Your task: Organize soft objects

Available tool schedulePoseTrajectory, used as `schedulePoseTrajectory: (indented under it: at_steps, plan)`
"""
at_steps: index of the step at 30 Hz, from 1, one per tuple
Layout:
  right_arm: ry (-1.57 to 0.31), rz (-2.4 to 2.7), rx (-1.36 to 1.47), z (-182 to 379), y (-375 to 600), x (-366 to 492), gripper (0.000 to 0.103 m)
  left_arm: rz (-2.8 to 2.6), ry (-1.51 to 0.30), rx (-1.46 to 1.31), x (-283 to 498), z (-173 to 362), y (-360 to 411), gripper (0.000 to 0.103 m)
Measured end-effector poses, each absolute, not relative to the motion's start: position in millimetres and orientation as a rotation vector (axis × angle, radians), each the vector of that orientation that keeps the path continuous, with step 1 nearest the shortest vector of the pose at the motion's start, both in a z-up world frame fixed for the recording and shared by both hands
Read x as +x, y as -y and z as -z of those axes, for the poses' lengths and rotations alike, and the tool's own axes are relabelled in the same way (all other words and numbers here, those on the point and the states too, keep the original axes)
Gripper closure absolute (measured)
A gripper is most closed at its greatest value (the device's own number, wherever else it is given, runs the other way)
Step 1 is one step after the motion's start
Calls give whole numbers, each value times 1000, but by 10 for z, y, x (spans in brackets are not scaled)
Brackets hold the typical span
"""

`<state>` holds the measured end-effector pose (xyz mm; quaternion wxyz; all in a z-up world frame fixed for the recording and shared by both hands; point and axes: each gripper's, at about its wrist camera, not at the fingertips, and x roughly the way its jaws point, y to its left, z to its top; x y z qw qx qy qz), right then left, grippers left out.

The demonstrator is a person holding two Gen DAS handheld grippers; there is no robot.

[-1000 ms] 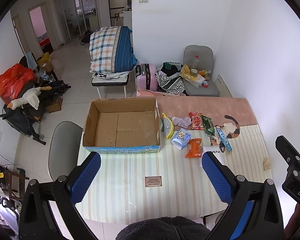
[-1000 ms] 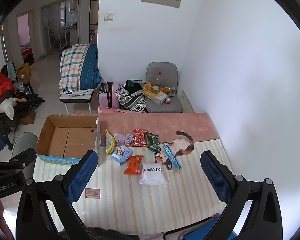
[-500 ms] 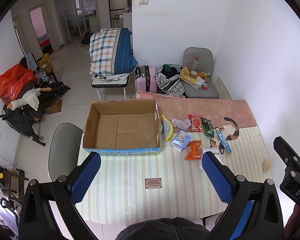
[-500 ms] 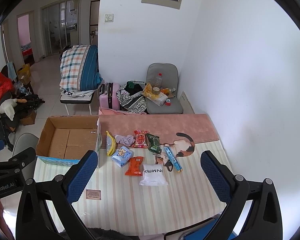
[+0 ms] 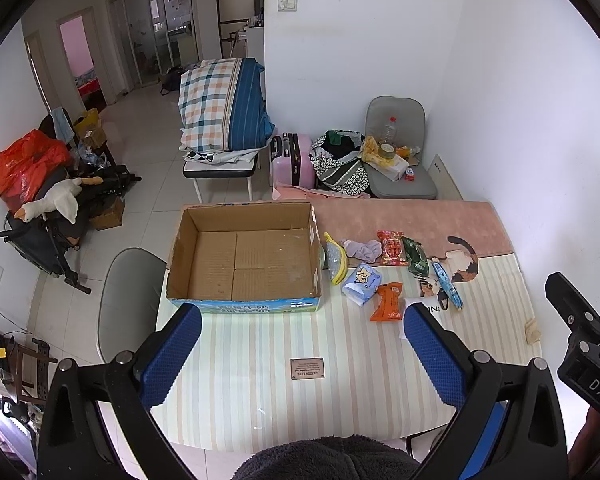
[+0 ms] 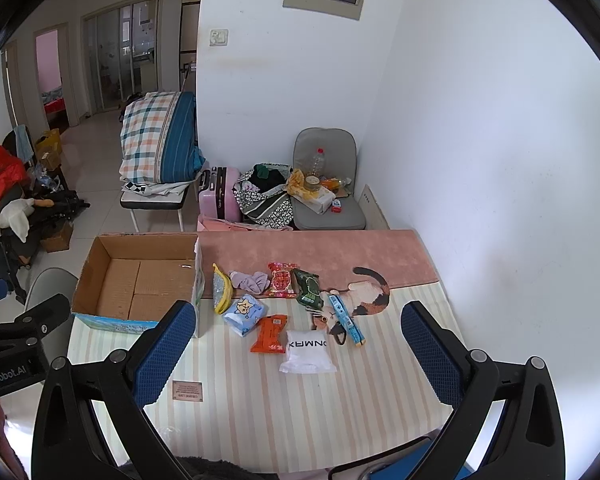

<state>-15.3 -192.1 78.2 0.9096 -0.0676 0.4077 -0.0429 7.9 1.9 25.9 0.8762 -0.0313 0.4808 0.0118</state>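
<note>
An empty cardboard box [image 5: 244, 256] [image 6: 140, 280] stands on the striped table, left of several soft packets. These include a yellow pouch [image 6: 222, 290], a purple cloth [image 6: 252, 280], a red packet [image 6: 281, 278], a green packet [image 6: 308, 292], a light blue packet [image 6: 245, 314], an orange packet [image 6: 270, 334], a white packet [image 6: 307, 351] and a blue tube [image 6: 346, 320]. My left gripper [image 5: 302, 356] is open and empty, high above the table's near edge. My right gripper [image 6: 300, 356] is open and empty, above the near edge in front of the packets.
A small brown label [image 5: 307, 368] lies on the table [image 5: 260, 400] near the front. A grey chair [image 5: 128, 300] stands at the table's left. Beyond the table are a pink suitcase [image 5: 294, 160], a chair with clutter [image 5: 400, 160] and a plaid bundle [image 5: 220, 108]. A white wall is on the right.
Both views have shifted slightly; the table and items sit a little farther from the grippers. Nothing on the table has moved and both grippers stay open.
</note>
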Motion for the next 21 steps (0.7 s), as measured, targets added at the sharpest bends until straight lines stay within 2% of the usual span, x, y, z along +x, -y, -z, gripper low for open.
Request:
schedulePoseTrajectory:
  at_steps: [21]
  plan:
    - [-818, 86, -148, -839, 1874, -197, 0, -24, -996, -66, 178, -374, -39, 0]
